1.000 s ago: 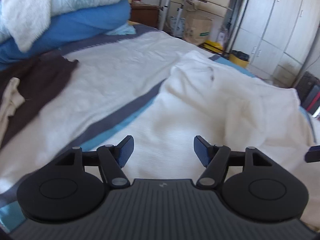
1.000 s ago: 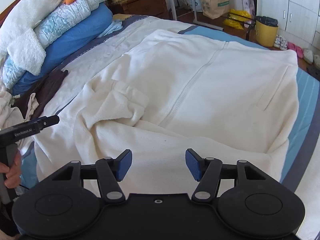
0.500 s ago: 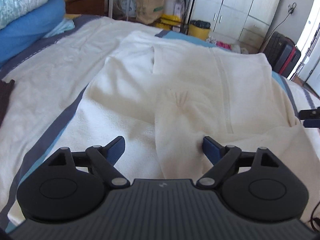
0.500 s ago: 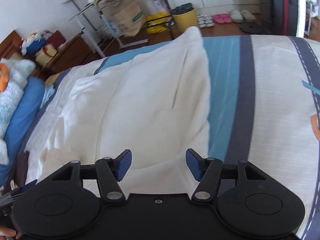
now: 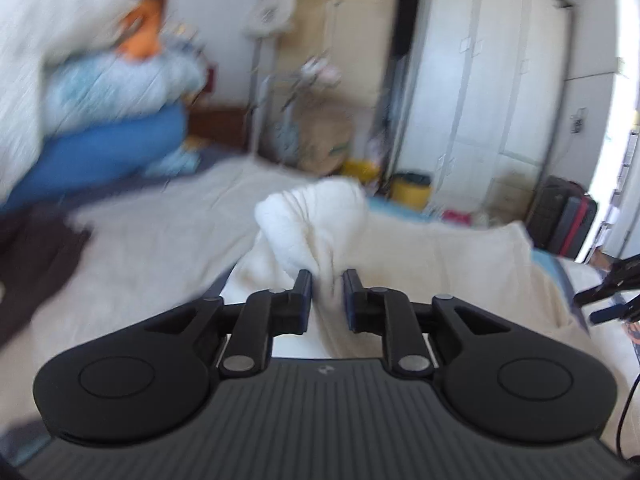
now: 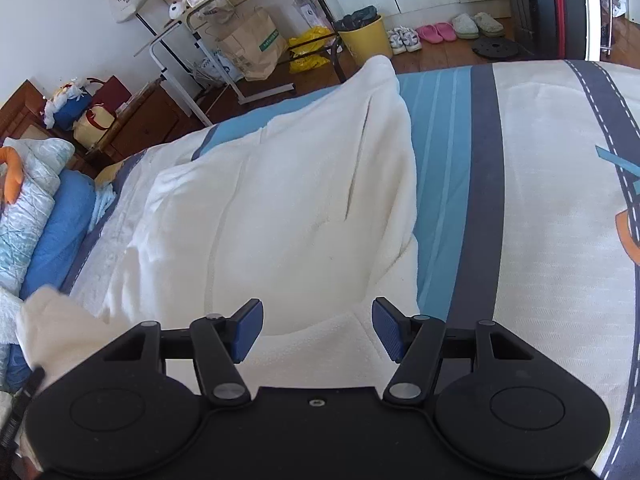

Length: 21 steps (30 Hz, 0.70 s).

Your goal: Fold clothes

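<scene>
A cream fleece garment (image 6: 280, 216) lies spread across the striped bed cover (image 6: 560, 184). In the left wrist view my left gripper (image 5: 326, 294) is shut on a bunched fold of the cream garment (image 5: 316, 220), which is lifted off the bed; this view is blurred. My right gripper (image 6: 318, 330) stands open just above the garment's near edge, with nothing between its blue pads (image 6: 249, 330). The lifted fold shows at the lower left of the right wrist view as a raised cream lump (image 6: 52, 324).
Blue and pale bedding (image 6: 36, 224) is piled at the bed's left. A dark brown cloth (image 5: 28, 256) lies on the left of the bed. Beyond the bed stand a yellow bin (image 6: 362, 38), a paper bag (image 6: 254, 42), a suitcase (image 6: 552, 4) and wardrobes (image 5: 492, 92).
My left gripper has shut on a fold of the cream garment and lifted it, swinging upward. My right gripper stays open and has shifted slightly along the garment's near edge.
</scene>
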{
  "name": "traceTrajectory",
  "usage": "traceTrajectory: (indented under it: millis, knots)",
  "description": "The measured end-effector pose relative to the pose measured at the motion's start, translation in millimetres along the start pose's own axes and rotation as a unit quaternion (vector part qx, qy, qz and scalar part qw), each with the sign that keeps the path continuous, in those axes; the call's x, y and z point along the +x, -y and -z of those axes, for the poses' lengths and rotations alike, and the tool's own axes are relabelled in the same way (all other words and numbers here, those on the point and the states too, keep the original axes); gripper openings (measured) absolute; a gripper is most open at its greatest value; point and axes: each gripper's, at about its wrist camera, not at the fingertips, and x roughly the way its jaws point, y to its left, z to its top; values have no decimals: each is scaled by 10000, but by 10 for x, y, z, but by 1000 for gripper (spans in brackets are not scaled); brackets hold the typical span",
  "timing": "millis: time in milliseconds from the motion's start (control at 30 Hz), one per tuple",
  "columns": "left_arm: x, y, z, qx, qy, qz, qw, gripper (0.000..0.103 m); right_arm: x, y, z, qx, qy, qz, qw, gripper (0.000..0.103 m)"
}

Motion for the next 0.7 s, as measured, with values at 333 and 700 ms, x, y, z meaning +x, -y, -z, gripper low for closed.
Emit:
traceTrajectory:
  millis: [333, 700]
  knots:
    - [334, -365, -155, -58, -1237, -559, 9907, 62, -64, 190, -1, 168, -42, 314, 9994, 66]
    - [699, -553, -138, 114, -1317, -55, 9912, 71, 191, 407, 67, 754, -723, -210, 9943, 66]
